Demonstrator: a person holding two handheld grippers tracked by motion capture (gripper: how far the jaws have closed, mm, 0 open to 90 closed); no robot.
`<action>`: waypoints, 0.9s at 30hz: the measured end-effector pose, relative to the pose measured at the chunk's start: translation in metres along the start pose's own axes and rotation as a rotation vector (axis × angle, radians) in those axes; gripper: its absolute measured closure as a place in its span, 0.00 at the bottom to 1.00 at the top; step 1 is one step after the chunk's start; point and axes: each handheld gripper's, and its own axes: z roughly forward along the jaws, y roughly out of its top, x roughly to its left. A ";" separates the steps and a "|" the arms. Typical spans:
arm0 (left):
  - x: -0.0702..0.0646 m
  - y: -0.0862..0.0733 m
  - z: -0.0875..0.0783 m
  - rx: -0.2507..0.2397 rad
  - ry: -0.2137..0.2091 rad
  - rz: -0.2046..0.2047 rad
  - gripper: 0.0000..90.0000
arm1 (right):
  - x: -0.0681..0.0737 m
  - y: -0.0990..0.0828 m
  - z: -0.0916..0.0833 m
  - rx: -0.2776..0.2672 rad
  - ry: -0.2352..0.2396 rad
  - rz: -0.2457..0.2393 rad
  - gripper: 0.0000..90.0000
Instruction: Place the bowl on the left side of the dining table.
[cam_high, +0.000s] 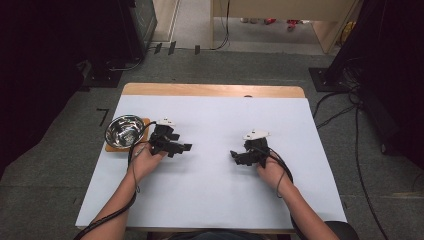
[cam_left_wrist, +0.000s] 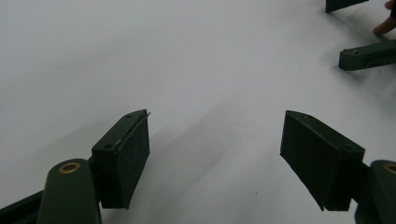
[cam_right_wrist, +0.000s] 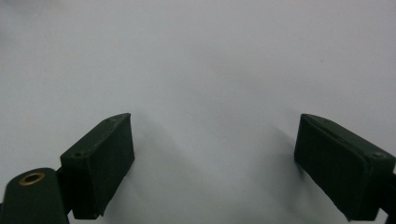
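Nearest the camera in the high view: two forearms coming in from the bottom edge, each hand around a black gripper resting low over the white table sheet (cam_high: 210, 200).

Left gripper (cam_high: 186, 148) held with jaws spread wide, nothing between them; in the left gripper view (cam_left_wrist: 215, 161) just bare white sheet between the two dark pads, with the other gripper's jaw tips and a fingertip far off at the top right corner. Right gripper (cam_high: 233, 155) likewise wide apart and empty, pointing toward its partner; in the right gripper view (cam_right_wrist: 212, 165) plain sheet ahead and between the pads.

Just behind and to the outer side of the left gripper, near but not touching: a steel bowl (cam_high: 123, 131), shiny and seemingly empty, sitting on a small wooden board (cam_high: 111, 147) at the sheet's left edge. Well apart from the right gripper, clear across the table.

Judging by this layout, work barely begun or at rest: bowl upright on its board, no grip taken, neither set of jaws aimed at it. Still to come, most likely, turning the left gripper back toward the bowl's rim.

Nothing between gripper and bowl but the trailing cable (cam_high: 134, 150) looping close by the board, a possible snag.

Farther out: the wooden tabletop edge (cam_high: 210, 90), grey floor, black stands and loose cables at both sides.
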 end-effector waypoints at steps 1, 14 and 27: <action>-0.001 -0.001 0.002 0.004 0.001 0.003 0.27 | 0.000 0.000 0.000 0.000 0.000 0.000 0.13; -0.014 -0.003 0.019 0.009 0.008 0.108 0.25 | 0.000 0.000 0.000 0.000 0.000 0.001 0.13; -0.021 -0.011 0.025 -0.009 0.009 0.225 0.13 | 0.000 0.000 0.000 -0.001 -0.001 -0.002 0.13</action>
